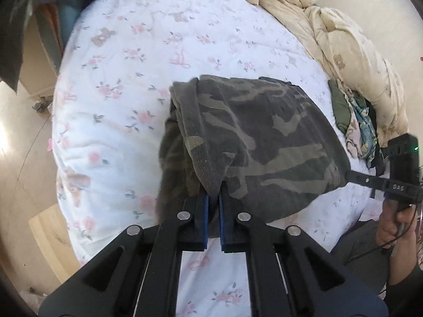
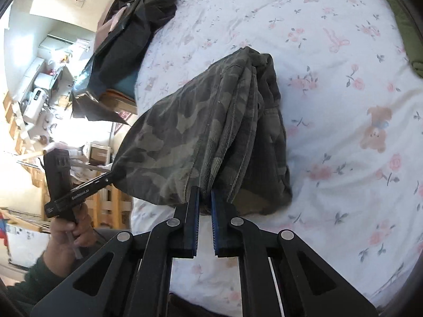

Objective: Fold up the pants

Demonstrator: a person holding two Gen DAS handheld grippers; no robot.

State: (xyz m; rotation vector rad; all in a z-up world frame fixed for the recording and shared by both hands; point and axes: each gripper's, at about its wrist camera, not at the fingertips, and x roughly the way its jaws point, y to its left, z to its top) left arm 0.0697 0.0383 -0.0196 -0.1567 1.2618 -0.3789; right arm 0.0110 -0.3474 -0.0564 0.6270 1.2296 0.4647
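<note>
Now the left gripper and right gripper each pinch a corner of the camouflage pants, lifted off the floral bed. Folding looks midway; next, carry that edge over evenly and lay it flat.

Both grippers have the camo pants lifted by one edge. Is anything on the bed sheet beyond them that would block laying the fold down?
Nothing visible does. The left gripper and right gripper pinch the camo pants, and the floral sheet beyond them is bare. The cream duvet and dark clothes pile lie at the bed's edges.
</note>
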